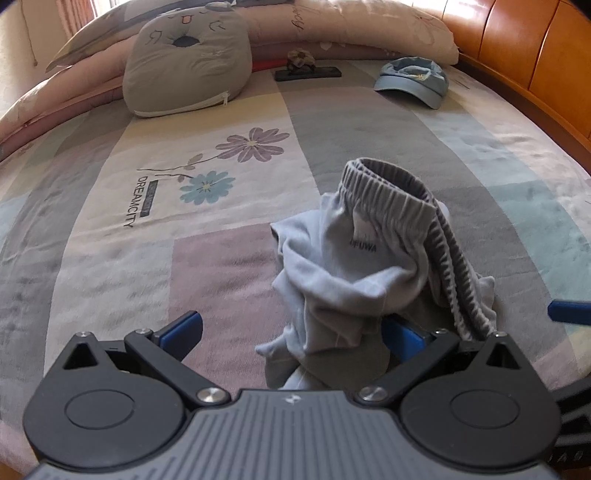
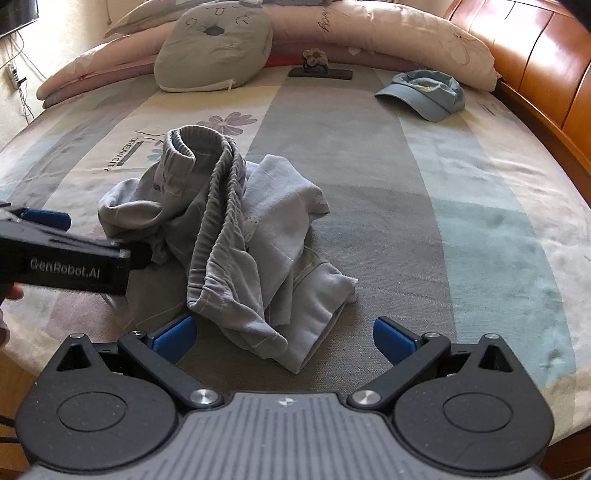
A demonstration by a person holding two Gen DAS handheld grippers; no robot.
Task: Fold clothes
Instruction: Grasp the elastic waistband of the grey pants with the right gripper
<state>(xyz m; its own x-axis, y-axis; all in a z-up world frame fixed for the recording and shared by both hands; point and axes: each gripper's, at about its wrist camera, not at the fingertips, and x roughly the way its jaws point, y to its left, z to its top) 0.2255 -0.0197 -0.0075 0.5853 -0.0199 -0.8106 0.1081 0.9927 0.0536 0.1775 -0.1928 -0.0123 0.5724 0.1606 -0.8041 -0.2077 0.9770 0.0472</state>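
A light blue-grey pair of pants (image 1: 354,266) with a ribbed elastic waistband lies crumpled in a heap on the bed. My left gripper (image 1: 291,334) is open at the heap's near left side. Cloth lies loosely between its jaws and drapes over the right blue finger (image 1: 402,341). In the right wrist view the same pants (image 2: 236,229) sit just ahead of my right gripper (image 2: 283,339), which is open, with the garment's lowest fold reaching between its fingers. The left gripper's black casing (image 2: 66,264) enters from the left, held by a hand (image 2: 11,295).
The patchwork flower-print bedsheet (image 1: 155,236) covers the bed. At the back are a grey cushion (image 1: 188,62), a blue cap (image 1: 413,81), a dark flat object (image 1: 306,73) and a rolled pink quilt (image 2: 388,33). A wooden headboard (image 2: 546,74) runs along the right.
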